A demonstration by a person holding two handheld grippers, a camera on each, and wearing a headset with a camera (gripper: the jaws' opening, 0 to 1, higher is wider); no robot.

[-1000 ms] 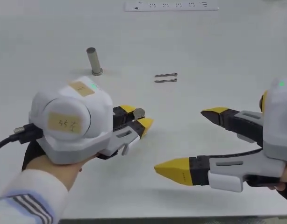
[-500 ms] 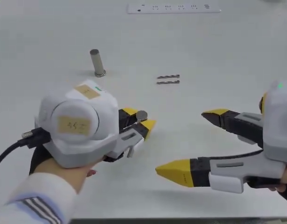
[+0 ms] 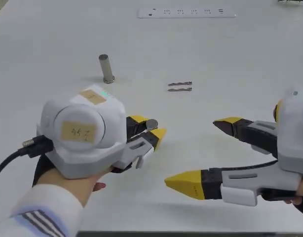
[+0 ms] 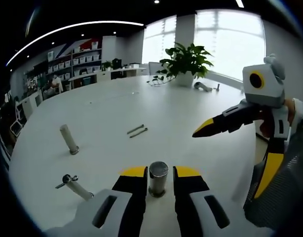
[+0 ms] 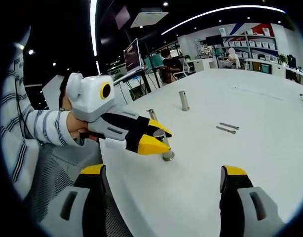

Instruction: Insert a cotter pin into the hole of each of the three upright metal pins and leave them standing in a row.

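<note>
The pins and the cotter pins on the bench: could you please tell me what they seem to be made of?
Far pin: probably steel, with a dull grey satin finish, a soft highlight down the shaft and a brighter flange at the foot.
Near pin: same grey metal look, with a smooth flat top.
Cotter pins: likely bent metal wire, darker grey; too small to judge the finish.

Metal pin mostly hidden behind left gripper; right gripper cut by edge.

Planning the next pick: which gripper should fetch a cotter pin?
Right. The right gripper is open and empty; the left gripper holds a pin, and the cotter pins lie ahead.
</note>
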